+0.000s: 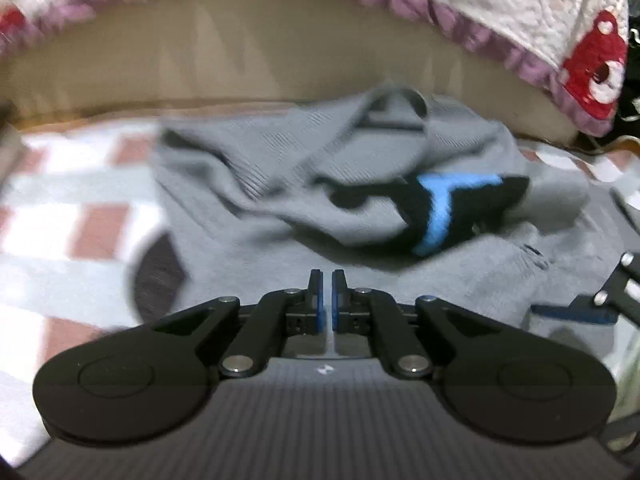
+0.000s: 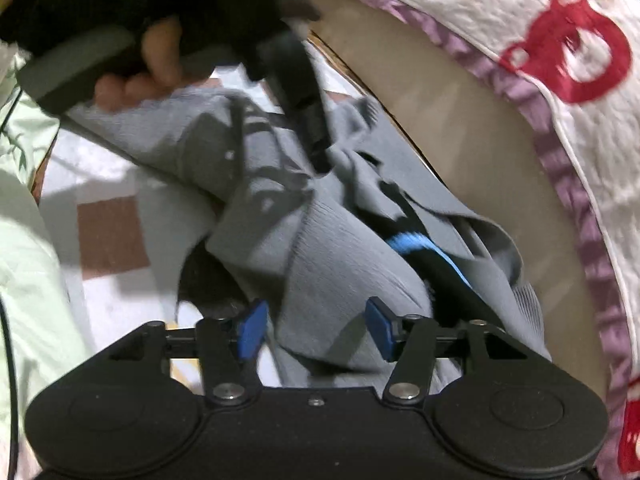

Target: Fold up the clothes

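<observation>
My left tool [image 1: 327, 294] is pinched shut w/ no cloth visible between the pads; right tool [image 2: 316, 328] gapes wide, grey fabric lying in the gap but not gripped; grey sweater [image 1: 360, 184] w/ black-and-blue patch [image 1: 448, 212] sits bunched on the bed, just ahead of both. Risk, imo: right closes on one layer only, or the loose sleeve drags, so the fold skews; frames are blurry, so aim may be off. Bed has a checked sheet [image 1: 80, 216]; tan headboard [image 1: 240, 60] behind; frilly quilt [image 1: 520, 12] draped over it.
</observation>
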Tool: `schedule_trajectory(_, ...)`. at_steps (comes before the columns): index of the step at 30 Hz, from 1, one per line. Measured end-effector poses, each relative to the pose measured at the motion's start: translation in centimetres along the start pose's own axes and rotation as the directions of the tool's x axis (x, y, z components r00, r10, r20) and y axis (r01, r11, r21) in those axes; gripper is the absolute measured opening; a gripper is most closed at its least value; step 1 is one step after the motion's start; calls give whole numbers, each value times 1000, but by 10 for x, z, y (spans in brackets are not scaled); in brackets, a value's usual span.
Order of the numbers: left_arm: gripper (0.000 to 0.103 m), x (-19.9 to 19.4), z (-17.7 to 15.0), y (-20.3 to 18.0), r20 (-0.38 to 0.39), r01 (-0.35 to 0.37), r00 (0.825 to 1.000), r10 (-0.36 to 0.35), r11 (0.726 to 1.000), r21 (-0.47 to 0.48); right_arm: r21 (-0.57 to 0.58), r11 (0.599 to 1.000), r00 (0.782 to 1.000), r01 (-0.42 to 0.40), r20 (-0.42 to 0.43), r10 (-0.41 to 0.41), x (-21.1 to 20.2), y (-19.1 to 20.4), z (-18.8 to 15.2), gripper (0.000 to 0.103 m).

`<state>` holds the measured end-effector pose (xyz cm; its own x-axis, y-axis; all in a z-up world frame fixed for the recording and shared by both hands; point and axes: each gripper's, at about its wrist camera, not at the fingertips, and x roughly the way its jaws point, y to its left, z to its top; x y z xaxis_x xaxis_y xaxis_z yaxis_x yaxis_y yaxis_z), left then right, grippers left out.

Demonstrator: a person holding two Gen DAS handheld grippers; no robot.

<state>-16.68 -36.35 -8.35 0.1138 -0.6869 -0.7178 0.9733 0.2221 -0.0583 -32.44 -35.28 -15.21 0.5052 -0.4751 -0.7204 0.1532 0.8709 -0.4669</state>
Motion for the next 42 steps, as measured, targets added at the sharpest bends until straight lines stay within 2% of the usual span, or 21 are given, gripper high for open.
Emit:
schedule_trajectory(3, 5, -9, -1, 4, 14, -64, 998, 63, 998, 22, -70, 994, 995, 88, -36, -91, 25, 8, 10, 60)
schedule_trajectory(4, 5, -12, -3, 7, -2, -58, 998, 58, 998, -2, -86, 988, 991, 129, -29, -132, 28, 7, 10, 49)
schedule_trajectory(5, 5, -16, -5, 10, -14, -52, 999, 52, 998, -23, -55, 987, 989, 148, -14, -149, 26, -1, 10, 29)
schedule_trajectory(7, 5, -28, -10, 9, -23, -30, 999, 29, 999, -31, 67, 986, 988, 150, 19, -152, 19, -24, 7, 15)
schedule_trajectory(10, 10, -37, -19, 1, -38, 66, 997, -67, 997, -39, 300, 950, 995, 86, 28, -98, 18, -65, -5, 10)
schedule_trajectory(13, 26, -37, -30, -9, -69, 186, 979, -191, 980, -71, 514, 858, 998, 16, 42, -44, 19, -105, -19, 8)
schedule_trajectory(15, 28, -30, -36, -18, -104, 240, 964, -246, 968, -68, 606, 792, 997, -73, 66, 41, 26, -126, -27, 8)
schedule_trajectory(17, 32, -27, -39, -27, -117, 246, 962, -249, 969, -41, 694, 688, 977, -211, 130, 168, 38, -148, -39, 8)
schedule_trajectory(19, 49, -24, -40, -32, -111, 252, 961, -254, 967, -30, 759, 574, 949, -306, 195, 247, 49, -166, -52, 8)
schedule_trajectory(22, 52, -11, -43, -38, -114, 260, 958, -264, 964, -56, 806, 509, 951, -301, 217, 219, 52, -174, -63, 8)
schedule_trajectory(26, 56, 19, -44, -47, -119, 227, 965, -233, 972, -63, 821, 469, 941, -326, 233, 246, 56, -173, -70, 9)
schedule_trajectory(29, 51, 28, -44, -45, -80, 208, 974, -212, 976, -58, 871, 306, 906, -384, 291, 308, 68, -184, -85, 18)
schedule_trajectory(31, 13, 25, -42, -43, -58, 217, 974, -220, 975, -55, 898, 216, 899, -383, 310, 309, 74, -188, -97, 23)
schedule_trajectory(34, 12, -2, -34, -47, 22, 246, 969, -246, 969, -24, 909, 95, 876, -407, 358, 322, 81, -191, -109, 24)
schedule_trajectory(35, 12, -16, -31, -50, 52, 263, 964, -262, 965, -3, 898, 22, 849, -439, 407, 337, 83, -192, -114, 21)
schedule_trajectory(36, 12, -30, -30, -51, 71, 287, 955, -286, 958, -1, 860, -135, 788, -492, 506, 351, 87, -191, -125, 20)
schedule_trajectory(38, 12, -60, -34, -47, 102, 358, 930, -352, 932, -51, 684, -491, 632, -540, 714, 301, 98, -184, -152, 18)
schedule_trajectory(39, 12, -74, -40, -43, 122, 393, 916, -382, 916, -83, 623, -586, 595, -519, 755, 275, 100, -179, -162, 18)
schedule_trajectory(40, 12, -85, -47, -40, 137, 421, 904, -406, 900, -115, 643, -588, 607, -490, 736, 299, 98, -178, -165, 18)
schedule_trajectory(41, 12, -89, -56, -37, 138, 439, 896, -421, 886, -151, 717, -528, 653, -455, 672, 351, 94, -178, -163, 21)
schedule_trajectory(42, 11, -88, -66, -32, 127, 444, 895, -427, 872, -203, 821, -407, 721, -399, 556, 414, 90, -179, -157, 23)
